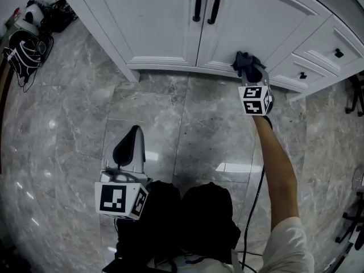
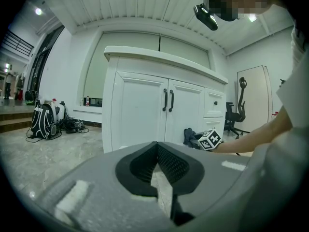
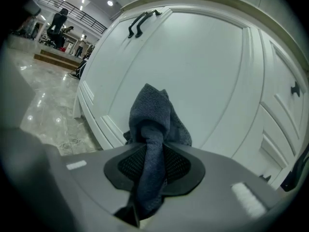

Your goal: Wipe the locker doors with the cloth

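Note:
A white locker with two doors (image 1: 165, 16) and black handles (image 1: 206, 3) stands ahead of me. My right gripper (image 1: 250, 73) is shut on a dark blue cloth (image 1: 244, 62), which sits low against the right door (image 1: 250, 16), near its bottom rail. In the right gripper view the cloth (image 3: 153, 124) bunches up out of the jaws just in front of the door panel (image 3: 203, 66). My left gripper (image 1: 132, 134) hangs low near my body, far from the doors. Its jaws meet at the tips with nothing between them (image 2: 157, 149); that view also shows the cloth (image 2: 192, 137).
Drawers (image 1: 330, 56) flank the doors on the right. A backpack and bags (image 1: 25, 44) lie on the marble floor at the far left. An office chair (image 2: 236, 115) stands beyond the locker's right end. A cable (image 1: 253, 203) trails from my right arm.

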`<state>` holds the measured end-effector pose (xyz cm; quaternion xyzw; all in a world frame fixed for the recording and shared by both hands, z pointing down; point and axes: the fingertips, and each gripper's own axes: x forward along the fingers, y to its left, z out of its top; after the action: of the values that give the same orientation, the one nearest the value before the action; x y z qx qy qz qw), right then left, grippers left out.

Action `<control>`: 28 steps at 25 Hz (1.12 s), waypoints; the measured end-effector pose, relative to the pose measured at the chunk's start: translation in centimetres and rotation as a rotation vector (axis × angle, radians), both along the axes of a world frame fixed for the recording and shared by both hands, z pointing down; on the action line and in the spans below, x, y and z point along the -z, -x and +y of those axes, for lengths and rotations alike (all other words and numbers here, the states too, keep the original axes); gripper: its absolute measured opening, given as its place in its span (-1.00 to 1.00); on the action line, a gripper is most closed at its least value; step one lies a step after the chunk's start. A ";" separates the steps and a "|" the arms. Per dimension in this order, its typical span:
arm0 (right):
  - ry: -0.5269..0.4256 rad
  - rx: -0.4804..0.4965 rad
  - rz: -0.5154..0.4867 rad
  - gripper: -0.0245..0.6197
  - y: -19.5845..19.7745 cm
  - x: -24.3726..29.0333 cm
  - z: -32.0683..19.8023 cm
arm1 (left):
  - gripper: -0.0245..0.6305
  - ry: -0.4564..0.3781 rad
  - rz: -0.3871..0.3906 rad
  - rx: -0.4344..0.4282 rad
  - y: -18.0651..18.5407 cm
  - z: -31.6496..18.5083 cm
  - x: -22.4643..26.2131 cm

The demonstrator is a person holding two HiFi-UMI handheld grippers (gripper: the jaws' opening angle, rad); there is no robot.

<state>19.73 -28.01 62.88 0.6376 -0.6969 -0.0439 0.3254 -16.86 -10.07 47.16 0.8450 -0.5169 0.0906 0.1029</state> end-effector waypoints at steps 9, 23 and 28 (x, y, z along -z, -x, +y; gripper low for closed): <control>0.035 -0.102 -0.006 -0.66 -2.6 0.3 1.1 | -0.92 -0.007 0.040 0.028 3.2 -0.1 -0.4; -0.175 0.009 -0.027 -0.66 0.3 10.2 8.2 | -0.92 -0.054 0.013 -0.013 2.3 1.6 0.3; -0.215 0.069 -0.052 -0.66 -3.8 15.0 9.0 | -0.92 -0.105 -0.015 0.018 -3.0 1.5 3.4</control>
<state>23.57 -19.00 47.89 0.6453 -0.7180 -0.1130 0.2352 -13.85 -8.55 43.79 0.8439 -0.5292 0.0687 0.0556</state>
